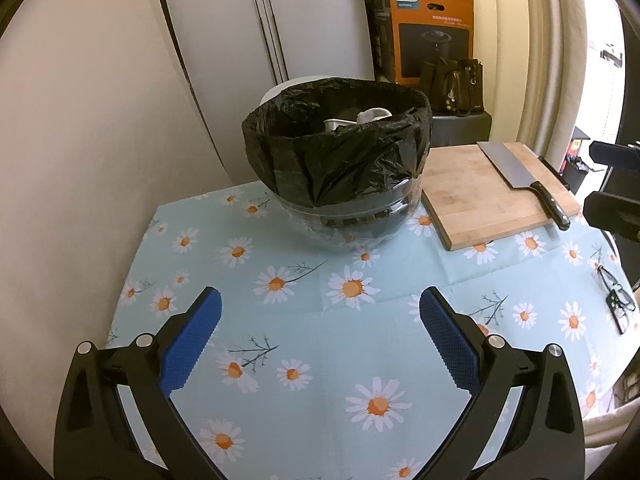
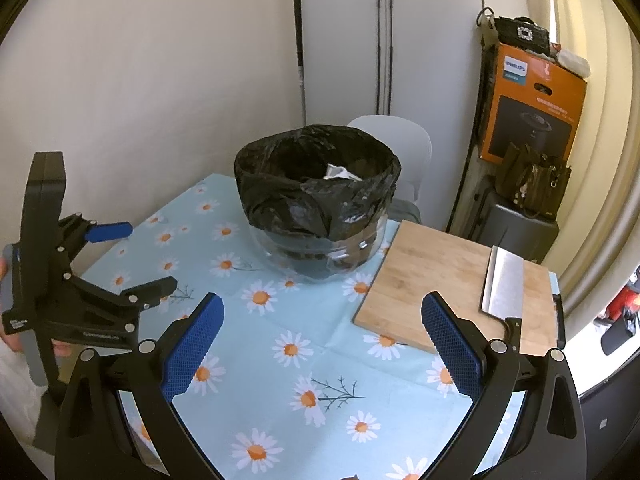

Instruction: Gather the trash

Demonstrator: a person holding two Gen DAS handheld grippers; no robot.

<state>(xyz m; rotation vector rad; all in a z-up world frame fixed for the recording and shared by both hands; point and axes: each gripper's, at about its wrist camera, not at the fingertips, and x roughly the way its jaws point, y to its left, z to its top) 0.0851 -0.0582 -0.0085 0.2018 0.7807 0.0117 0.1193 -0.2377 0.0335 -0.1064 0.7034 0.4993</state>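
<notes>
left claw (image 1: 320,334): wide open, nothing between the blue pads; hovers over the near part of the bench. seen from the side at the left edge of the right wrist view, a hand behind it.
bench (image 1: 304,360): covered by a light blue cloth with a daisy print; the cloth near the claws is bare.
trash bin (image 1: 340,168): clear bowl-shaped container lined with a black bag (image 1: 360,172), the bag folded down over the rim. stands upright at the far middle of the bench, well apart from both claws.
trash (image 1: 360,118): white scraps lying inside the black bag, only partly visible over the rim; what they are i cannot tell.
chair (image 2: 404,136): white backrest just behind the trash bin.
cutting board (image 1: 480,192): wooden, flat on the bench just right of the trash bin.
cleaver (image 1: 516,172): lies flat on the cutting board, dark handle toward the near edge.
right claw (image 2: 322,338): wide open, empty; hovers over the bench near the cutting board's near corner.
eyeglasses (image 1: 616,300): on the cloth at the far right of the left wrist view.
</notes>
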